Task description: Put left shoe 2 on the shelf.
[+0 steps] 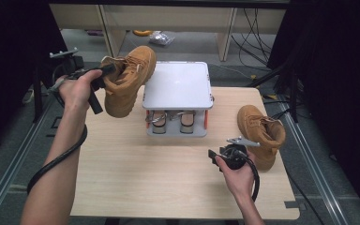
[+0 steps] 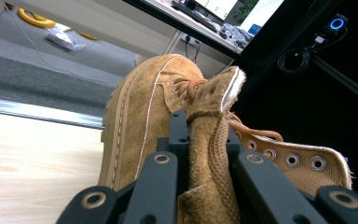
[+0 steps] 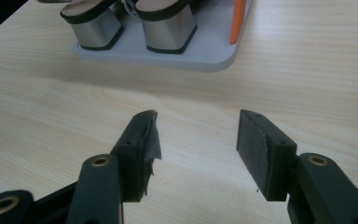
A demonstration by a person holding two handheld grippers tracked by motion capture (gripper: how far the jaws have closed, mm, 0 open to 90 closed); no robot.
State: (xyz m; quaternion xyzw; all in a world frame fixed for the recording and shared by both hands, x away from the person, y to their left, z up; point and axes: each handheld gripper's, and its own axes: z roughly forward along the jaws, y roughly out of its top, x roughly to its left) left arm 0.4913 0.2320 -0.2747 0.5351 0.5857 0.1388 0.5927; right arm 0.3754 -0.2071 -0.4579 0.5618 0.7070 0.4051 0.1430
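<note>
Nearest the person, the right tool (image 1: 214, 155) rests low over the bench (image 1: 168, 187), jaws spread with bare wood between them; in the right gripper view (image 3: 196, 135) nothing sits between the pads. Just to its right a tan boot (image 1: 261, 133) stands on the bench on its sole, long axis running roughly near to far, toe toward the far edge, collar toward the person.

Mid-bench sits a small two-tier rack (image 1: 178, 84): a pale flat top plate on orange posts over a grey base. On the lower tier a pair of block-heeled sandals (image 1: 171, 121) stands side by side, silver heels facing the person. The top plate is bare.

Far left, the left tool (image 1: 107, 70) is pinching the tongue of a second tan boot (image 1: 129, 77), held in the air above the bench's far-left corner, beside the rack. The boot hangs tilted, toe up and toward the far right, sole facing the rack. The left gripper view shows the tongue clamped between the jaws (image 2: 205, 154).
</note>
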